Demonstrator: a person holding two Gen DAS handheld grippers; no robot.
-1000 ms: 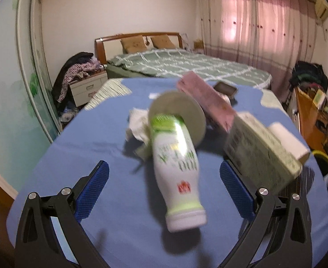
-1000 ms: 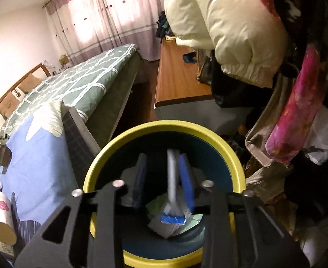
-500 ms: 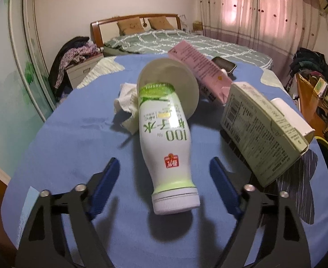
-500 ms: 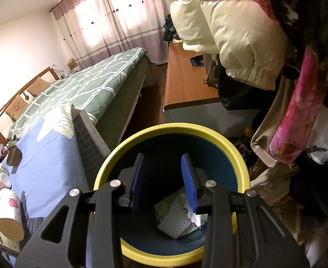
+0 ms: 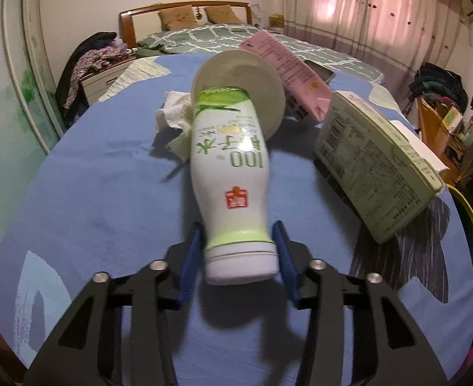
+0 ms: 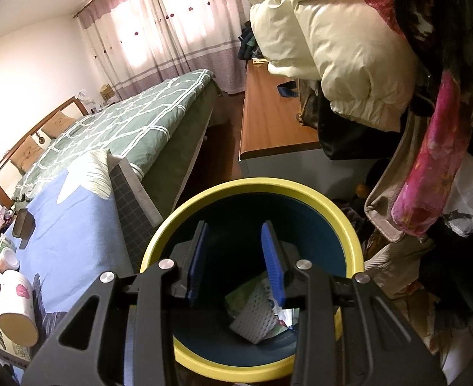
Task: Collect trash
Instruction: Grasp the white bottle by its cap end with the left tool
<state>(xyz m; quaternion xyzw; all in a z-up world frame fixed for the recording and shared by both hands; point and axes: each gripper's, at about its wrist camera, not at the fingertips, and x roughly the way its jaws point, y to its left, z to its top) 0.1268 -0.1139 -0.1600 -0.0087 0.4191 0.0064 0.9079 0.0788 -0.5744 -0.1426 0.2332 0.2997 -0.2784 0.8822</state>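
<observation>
A green checked bed (image 5: 243, 37) stands before pink curtains (image 5: 365, 9); a phone (image 6: 23, 223), probably, lies on blue cloth (image 6: 75, 241).

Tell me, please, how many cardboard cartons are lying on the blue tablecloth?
2: a pink carton behind the paper cup, and a pale green carton to the bottle's right. Others may be hidden.

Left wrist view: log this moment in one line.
left claw: closing around bottle | right claw: empty, over bin | phase: grasp
</observation>
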